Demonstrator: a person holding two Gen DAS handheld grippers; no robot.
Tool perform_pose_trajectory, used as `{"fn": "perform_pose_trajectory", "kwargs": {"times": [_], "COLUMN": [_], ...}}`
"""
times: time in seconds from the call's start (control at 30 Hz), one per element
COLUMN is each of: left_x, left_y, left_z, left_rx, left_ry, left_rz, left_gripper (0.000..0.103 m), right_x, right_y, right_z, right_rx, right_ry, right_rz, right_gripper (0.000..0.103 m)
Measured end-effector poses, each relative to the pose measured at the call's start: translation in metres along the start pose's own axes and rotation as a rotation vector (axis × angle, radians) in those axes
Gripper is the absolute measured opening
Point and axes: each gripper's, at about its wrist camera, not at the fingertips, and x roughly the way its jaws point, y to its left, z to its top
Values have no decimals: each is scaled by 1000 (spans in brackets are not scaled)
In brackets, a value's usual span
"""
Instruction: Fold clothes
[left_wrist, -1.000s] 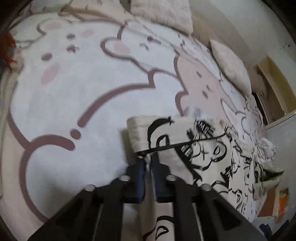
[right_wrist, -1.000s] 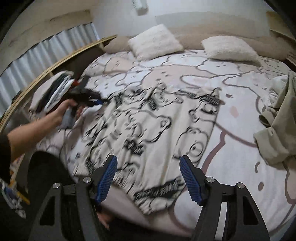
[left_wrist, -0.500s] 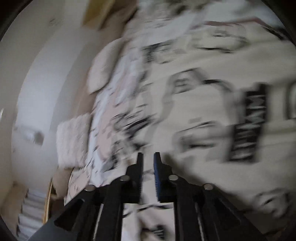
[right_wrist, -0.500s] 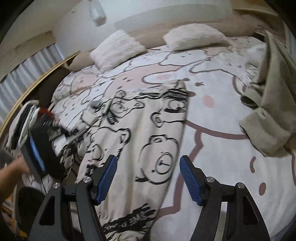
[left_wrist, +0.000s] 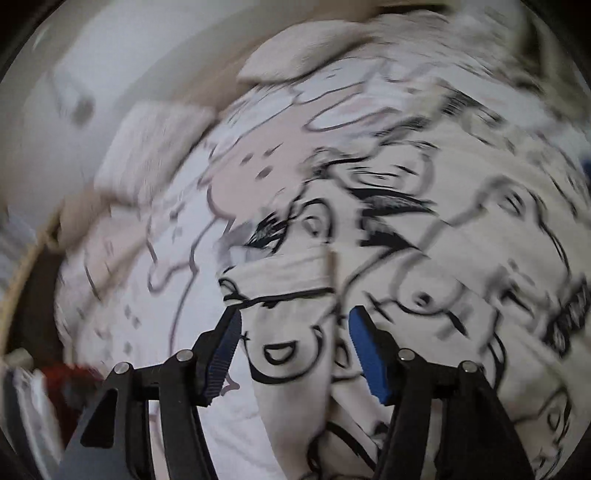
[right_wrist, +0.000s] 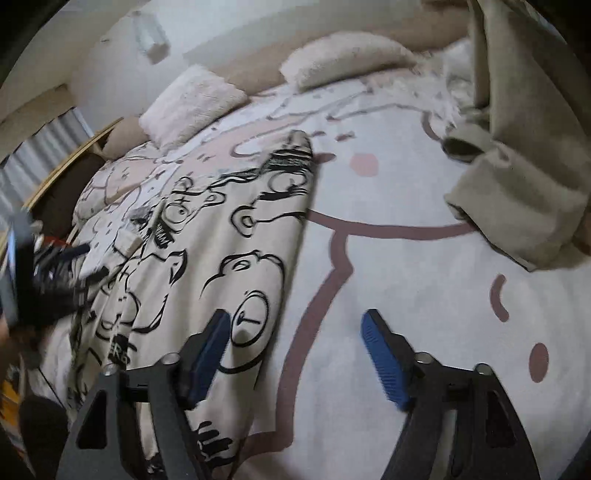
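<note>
A cream garment with black cartoon print lies on the bed, folded lengthwise. In the blurred left wrist view its folded cuff lies just ahead of my left gripper, which is open with cloth lying between and below the blue pads. My right gripper is open and empty, hovering over the garment's right edge and the bedspread. The left gripper shows in the right wrist view as a dark blur at the garment's left side.
The bedspread is white with pink cartoon outlines. Two fluffy pillows lie at the headboard. A beige garment is heaped at the right. A wooden bed rail and dark gap run along the left.
The left gripper carried the sleeve over the garment, swung round and opened, letting the cloth go. The right gripper moved right, staying open.
</note>
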Motion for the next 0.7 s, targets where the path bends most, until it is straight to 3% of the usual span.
{"fn": "perform_pose_trajectory", "kwargs": {"times": [0.2,0.3,0.37,0.4,0.43,0.47,0.6,0.7], "left_x": [43,59,61,61,58,54,34,7], "left_y": [8,16,22,25,29,34,52,72], "left_z": [17,19,19,19,18,18,14,8], "left_rx": [-157,-251,-311,-333,-349,-364,-413,-420], "left_ry": [99,159,170,173,169,161,120,51], "left_rz": [-142,-199,-238,-253,-260,-263,-264,-202], "left_gripper": [59,42,37,28,17,13,10,10], "right_x": [7,6,6,6,7,7,9,9], "right_y": [13,8,6,6,6,7,10,9], "right_z": [-7,-8,-8,-8,-8,-8,-8,-8], "right_rx": [-89,-65,-55,-55,-58,-63,-80,-78], "right_ry": [-14,-24,-30,-31,-31,-30,-24,-25], "right_rz": [-42,-13,-1,2,4,5,8,12], "right_gripper": [89,90,90,90,92,93,96,96]}}
